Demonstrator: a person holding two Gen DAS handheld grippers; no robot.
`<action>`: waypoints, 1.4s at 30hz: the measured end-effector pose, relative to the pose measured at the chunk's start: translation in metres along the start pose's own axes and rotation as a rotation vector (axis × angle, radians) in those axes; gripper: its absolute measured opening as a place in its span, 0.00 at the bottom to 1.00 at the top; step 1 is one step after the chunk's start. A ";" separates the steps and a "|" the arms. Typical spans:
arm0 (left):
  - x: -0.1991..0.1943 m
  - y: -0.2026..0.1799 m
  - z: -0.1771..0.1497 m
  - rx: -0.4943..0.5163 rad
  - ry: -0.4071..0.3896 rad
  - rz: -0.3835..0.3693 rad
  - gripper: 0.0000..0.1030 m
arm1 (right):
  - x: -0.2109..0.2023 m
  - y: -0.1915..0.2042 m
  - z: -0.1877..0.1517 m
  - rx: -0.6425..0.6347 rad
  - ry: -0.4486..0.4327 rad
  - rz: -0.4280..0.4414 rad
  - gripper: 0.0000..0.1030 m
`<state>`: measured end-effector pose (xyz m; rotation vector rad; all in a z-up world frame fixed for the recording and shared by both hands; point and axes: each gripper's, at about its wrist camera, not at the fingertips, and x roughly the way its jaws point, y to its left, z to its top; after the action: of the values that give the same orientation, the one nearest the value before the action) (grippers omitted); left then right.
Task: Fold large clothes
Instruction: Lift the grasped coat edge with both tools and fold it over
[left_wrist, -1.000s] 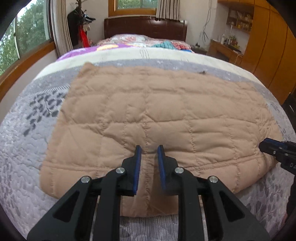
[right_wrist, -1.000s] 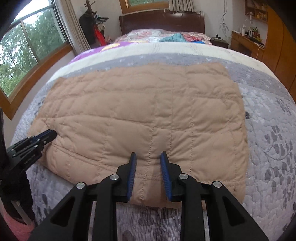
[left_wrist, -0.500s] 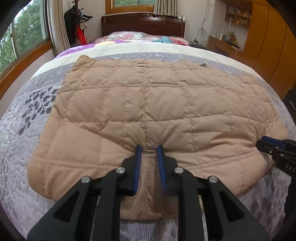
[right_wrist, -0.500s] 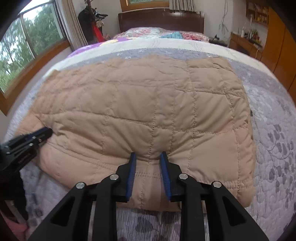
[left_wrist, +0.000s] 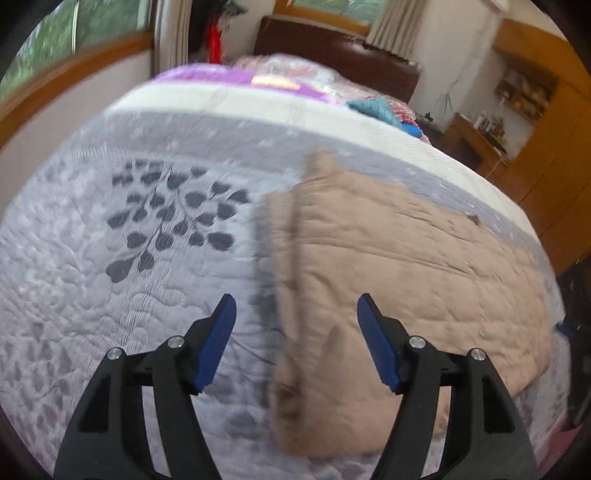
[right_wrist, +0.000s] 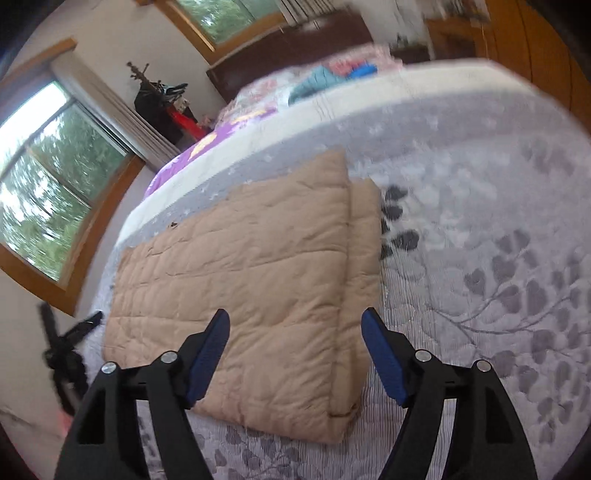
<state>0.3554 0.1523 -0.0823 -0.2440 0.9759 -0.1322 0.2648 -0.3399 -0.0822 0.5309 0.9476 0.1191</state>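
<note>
left wrist view: left gripper (left_wrist: 295, 314) tilted down over the bed (left_wrist: 92, 280), its jaws opening, blue fingers (left_wrist: 216, 341) spread wide and pressing on nothing. tan quilted coat (left_wrist: 406, 280) lies folded on the grey leaf-print bedspread, mostly to the right of the gripper; its left edge runs up between the fingers but neither pad touches it. picture is motion-blurred. dark headboard (left_wrist: 332, 48) at the far end, wooden cupboards (left_wrist: 546, 147) at right, window (left_wrist: 74, 40) at left.

right wrist view: right gripper (right_wrist: 295, 332) also opening, fingers (right_wrist: 384, 356) wide apart, nothing pinched. the coat's near right portion sits between them, not clamped; the coat's folded layers show along its right edge. the other gripper shows blurred at the left edge, beside the coat's left corner. coat rack (right_wrist: 159, 99) stands by the window.
</note>
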 end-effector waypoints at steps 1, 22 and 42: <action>0.007 0.008 0.004 -0.015 0.013 -0.022 0.66 | 0.006 -0.008 0.003 0.018 0.016 0.023 0.74; 0.103 -0.008 0.032 -0.056 0.158 -0.352 0.59 | 0.086 -0.027 0.031 0.086 0.101 0.120 0.51; -0.056 -0.053 0.000 0.056 -0.064 -0.410 0.12 | -0.065 0.057 -0.019 -0.120 -0.036 0.225 0.14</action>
<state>0.3241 0.1136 -0.0230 -0.3932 0.8476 -0.5227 0.2186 -0.3044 -0.0160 0.5258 0.8375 0.3655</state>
